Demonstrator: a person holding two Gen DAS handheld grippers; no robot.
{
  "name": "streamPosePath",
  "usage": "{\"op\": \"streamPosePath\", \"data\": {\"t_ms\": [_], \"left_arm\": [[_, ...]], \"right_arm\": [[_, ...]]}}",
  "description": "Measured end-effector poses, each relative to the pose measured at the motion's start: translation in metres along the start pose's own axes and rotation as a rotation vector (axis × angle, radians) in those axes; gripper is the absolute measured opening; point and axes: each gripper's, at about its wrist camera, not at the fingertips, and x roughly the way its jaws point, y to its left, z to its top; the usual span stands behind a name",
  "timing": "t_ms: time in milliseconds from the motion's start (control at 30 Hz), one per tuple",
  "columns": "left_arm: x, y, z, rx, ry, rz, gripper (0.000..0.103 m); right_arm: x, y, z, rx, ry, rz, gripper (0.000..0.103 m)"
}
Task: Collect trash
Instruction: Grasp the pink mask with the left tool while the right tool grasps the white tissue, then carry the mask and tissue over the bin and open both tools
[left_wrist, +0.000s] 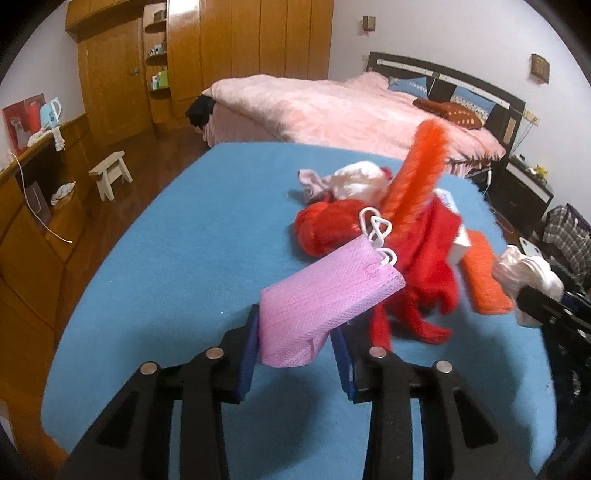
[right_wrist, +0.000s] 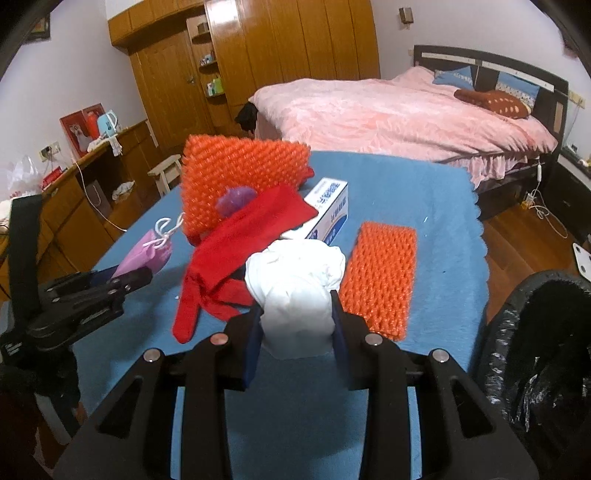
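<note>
Left gripper (left_wrist: 295, 332) clamps a pink face mask (left_wrist: 317, 306); right gripper (right_wrist: 297, 325) clamps a white wad (right_wrist: 295, 295), above the blue surface (left_wrist: 184, 240) beside a pink bed (left_wrist: 332, 110).

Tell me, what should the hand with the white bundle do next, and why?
Probably swing right over the black-lined bin and let go. The right gripper already clamps the white crumpled bundle, and the bin's opening sits just beside it.

A blue cloth covers the surface (right_wrist: 436, 206). On it lie a flat orange bumpy mat (right_wrist: 376, 280), a red glove (right_wrist: 236, 258) and a white box with blue writing (right_wrist: 330, 206). Another orange mat (right_wrist: 236, 173) stands tilted behind the glove.
</note>
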Motion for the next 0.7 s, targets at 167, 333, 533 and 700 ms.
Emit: {"op": "streamPosePath", "data": {"t_ms": [167,333,533,700], "left_arm": [[-0.029,-0.010,0.003,0.009,-0.039,-0.023,0.037],[-0.053,-0.033,0.012,0.049,-0.083,-0.069,0.037],[-0.063,-0.073,0.017,0.108,-0.105,-0.150,0.037],[-0.062,-0.107,0.017,0.153,-0.105,-0.210,0.037]], "right_arm": [[-0.021,-0.005,0.001,0.007,-0.033,0.002,0.032],[-0.045,-0.016,0.003,0.033,-0.071,-0.006,0.032],[-0.076,-0.034,0.001,0.054,-0.114,-0.050,0.032],[-0.097,-0.060,-0.008,0.083,-0.129,-0.103,0.032]]}}
